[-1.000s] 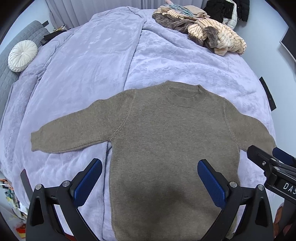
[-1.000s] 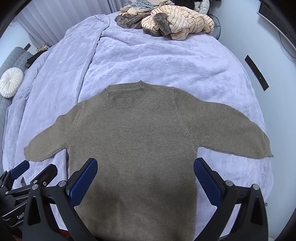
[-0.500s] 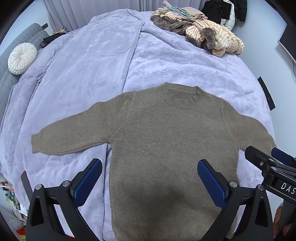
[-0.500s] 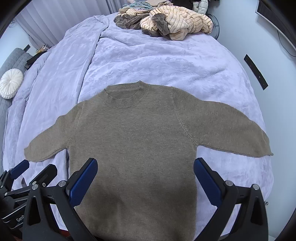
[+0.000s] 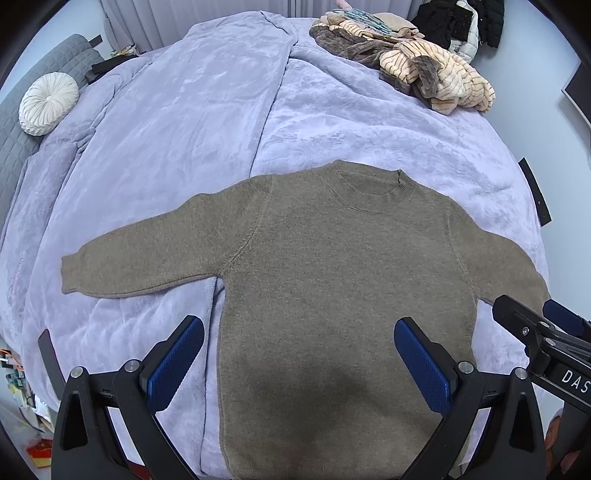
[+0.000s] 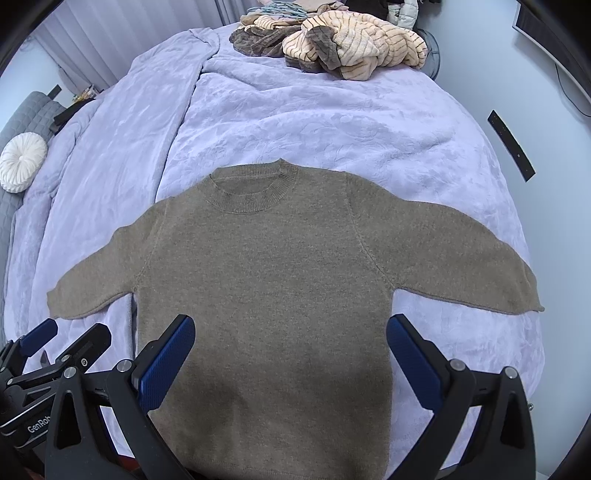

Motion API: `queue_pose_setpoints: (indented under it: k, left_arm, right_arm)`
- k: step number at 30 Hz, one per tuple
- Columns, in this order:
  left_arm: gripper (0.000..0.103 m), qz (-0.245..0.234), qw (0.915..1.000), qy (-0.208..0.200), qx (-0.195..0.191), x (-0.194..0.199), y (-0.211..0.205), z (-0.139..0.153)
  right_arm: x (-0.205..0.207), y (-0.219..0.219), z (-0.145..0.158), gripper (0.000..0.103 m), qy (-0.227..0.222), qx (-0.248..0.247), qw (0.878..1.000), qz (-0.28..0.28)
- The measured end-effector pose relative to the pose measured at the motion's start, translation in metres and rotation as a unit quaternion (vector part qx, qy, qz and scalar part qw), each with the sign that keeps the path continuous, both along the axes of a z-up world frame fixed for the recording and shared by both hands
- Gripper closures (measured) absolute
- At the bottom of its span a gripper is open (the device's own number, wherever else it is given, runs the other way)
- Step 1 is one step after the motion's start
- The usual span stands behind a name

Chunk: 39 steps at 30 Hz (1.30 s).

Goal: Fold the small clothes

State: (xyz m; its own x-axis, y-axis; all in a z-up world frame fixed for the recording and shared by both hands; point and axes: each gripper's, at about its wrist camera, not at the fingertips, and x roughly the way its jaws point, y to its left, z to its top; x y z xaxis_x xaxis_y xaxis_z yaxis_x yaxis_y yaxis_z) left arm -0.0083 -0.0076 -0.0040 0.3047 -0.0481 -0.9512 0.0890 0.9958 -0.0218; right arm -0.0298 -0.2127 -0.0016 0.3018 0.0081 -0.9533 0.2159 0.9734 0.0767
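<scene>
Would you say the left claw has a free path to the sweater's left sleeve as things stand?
Probably yes: the left claw hangs open above the sweater, and the left sleeve lies flat on the blanket, uncovered.

Lavender plush blanket (image 5: 207,122) covers the bed, with a long fold running away ahead of the tongs. Far ahead and to the right, at the far edge of the bed: heap of cream striped and brown fuzzy garments (image 6: 332,40). Dark clothing (image 5: 461,22) behind that heap. Far left: round white pleated cushion (image 5: 48,103) resting on a grey quilted sofa (image 5: 14,147). Right side, beyond the bed edge: black strip (image 6: 511,146) against a pale surface. Low left corner: small clutter (image 5: 18,384), too blurred to identify.
</scene>
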Motion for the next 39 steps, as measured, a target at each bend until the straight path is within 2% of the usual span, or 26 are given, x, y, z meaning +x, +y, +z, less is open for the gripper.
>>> queue_pose_setpoints:
  k: [39]
  left_arm:
    - [0.0, -0.002, 1.0, 0.004, 0.001, -0.0056, 0.0004, -0.0042]
  right_arm:
    - [-0.0017, -0.0012, -0.0008, 0.0, 0.001, -0.001, 1.0, -0.002]
